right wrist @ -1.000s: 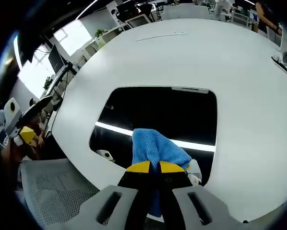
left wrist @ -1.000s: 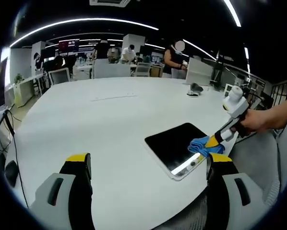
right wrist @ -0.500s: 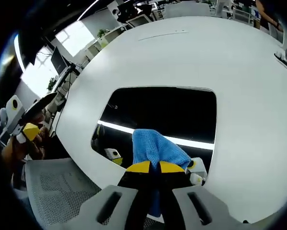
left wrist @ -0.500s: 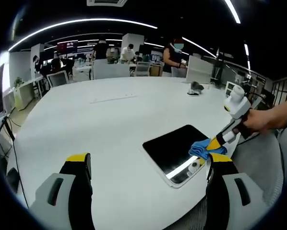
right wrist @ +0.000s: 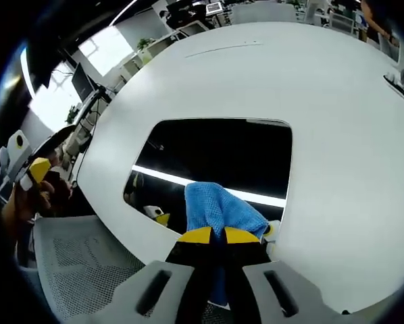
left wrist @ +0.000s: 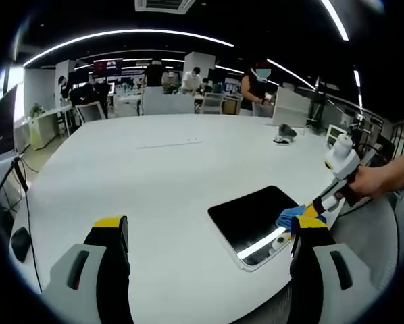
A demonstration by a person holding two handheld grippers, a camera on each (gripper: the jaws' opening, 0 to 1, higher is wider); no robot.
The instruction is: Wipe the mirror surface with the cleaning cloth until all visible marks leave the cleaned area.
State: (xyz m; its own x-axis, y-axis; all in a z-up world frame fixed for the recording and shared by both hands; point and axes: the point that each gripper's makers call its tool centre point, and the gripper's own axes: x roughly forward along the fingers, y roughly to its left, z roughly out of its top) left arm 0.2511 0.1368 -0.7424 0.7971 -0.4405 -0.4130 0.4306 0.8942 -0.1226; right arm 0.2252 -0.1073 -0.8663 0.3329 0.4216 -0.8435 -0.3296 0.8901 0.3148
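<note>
Jaws: right gripper (right wrist: 211, 235) clamped on blue cloth (right wrist: 219, 209), pressed to mirror (right wrist: 222, 152) near edge; left gripper (left wrist: 209, 233) wide, idle — wiping apparently underway, marks indiscernible.

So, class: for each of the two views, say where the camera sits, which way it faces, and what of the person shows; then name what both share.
Left gripper view: rides the open left gripper, looking across the white table at the mirror; a hand holds the right gripper.
Right gripper view: rides the right gripper, looking down at the mirror, jaws shut on the blue cloth; the other hand shows at the left edge.
Shared: mirror, cloth, table.
</note>
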